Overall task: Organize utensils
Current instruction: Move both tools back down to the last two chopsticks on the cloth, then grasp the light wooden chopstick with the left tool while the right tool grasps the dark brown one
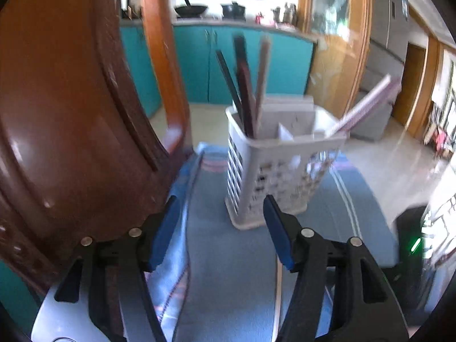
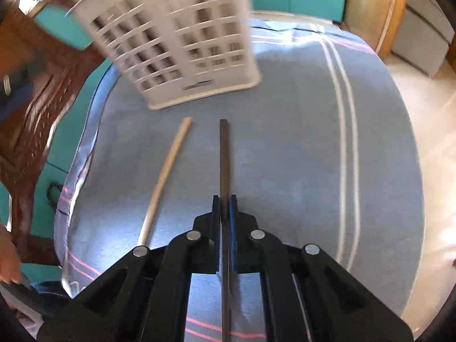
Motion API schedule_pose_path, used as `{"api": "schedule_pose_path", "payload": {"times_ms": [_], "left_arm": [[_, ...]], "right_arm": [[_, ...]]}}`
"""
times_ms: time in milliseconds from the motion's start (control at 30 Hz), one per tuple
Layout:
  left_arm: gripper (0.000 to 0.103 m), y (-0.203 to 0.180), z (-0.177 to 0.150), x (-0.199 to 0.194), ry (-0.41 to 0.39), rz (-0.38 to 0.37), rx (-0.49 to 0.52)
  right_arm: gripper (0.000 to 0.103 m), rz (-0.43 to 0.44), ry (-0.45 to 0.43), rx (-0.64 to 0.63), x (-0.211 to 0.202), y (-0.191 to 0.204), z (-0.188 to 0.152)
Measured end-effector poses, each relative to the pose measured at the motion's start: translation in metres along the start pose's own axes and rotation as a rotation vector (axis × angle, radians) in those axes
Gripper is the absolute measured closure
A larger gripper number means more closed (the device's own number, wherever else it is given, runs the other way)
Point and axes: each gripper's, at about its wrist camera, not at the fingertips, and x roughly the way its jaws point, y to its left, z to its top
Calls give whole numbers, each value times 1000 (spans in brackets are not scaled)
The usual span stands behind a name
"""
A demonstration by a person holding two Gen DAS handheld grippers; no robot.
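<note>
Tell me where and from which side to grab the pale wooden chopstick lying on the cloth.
Grip the pale chopstick near its middle, coming straight down from above with the jaws across its width. It lies flat on the blue cloth, thin and long, clear of the dark chopstick beside it, so only its two long sides offer purchase.

I am in a home kitchen: teal cabinets (image 1: 242, 65) run under a counter with a black wok (image 1: 190, 10) and pot (image 1: 233, 10), a grey refrigerator (image 1: 387, 28) stands right, wooden door frames (image 1: 159, 57) between.
</note>
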Motion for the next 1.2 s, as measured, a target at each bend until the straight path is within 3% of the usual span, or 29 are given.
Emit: {"api": "schedule_pose_path", "payload": {"times_ms": [100,200,400,533,633,800,933,1200], "left_arm": [[41,-13,-11,15,70,12,59],[41,-26,-22,29,133,6,104],[44,-62,-49,65,312,-98,201],[55,-75,-66,72,342,-95,252],[65,-81,-73,77,364,-85,271],[72,-83,-77,76,364,-97,282],[86,-87,-80,73,368,-108,289],[95,-86,-78,77,381,-110,286]], "right_arm": [[96,-55,-25,38,-8,-17,4],[96,-57,-46,85,-14,-34,8],[95,-111,-87,137,-25,-48,9],[88,-113,-86,138,-24,-52,7],[88,-113,-89,130,-23,-51,7],[88,-117,-89,128,-25,-50,5],[88,-122,-85,125,-24,-49,6],[88,-127,-78,116,-22,-46,7]]}}
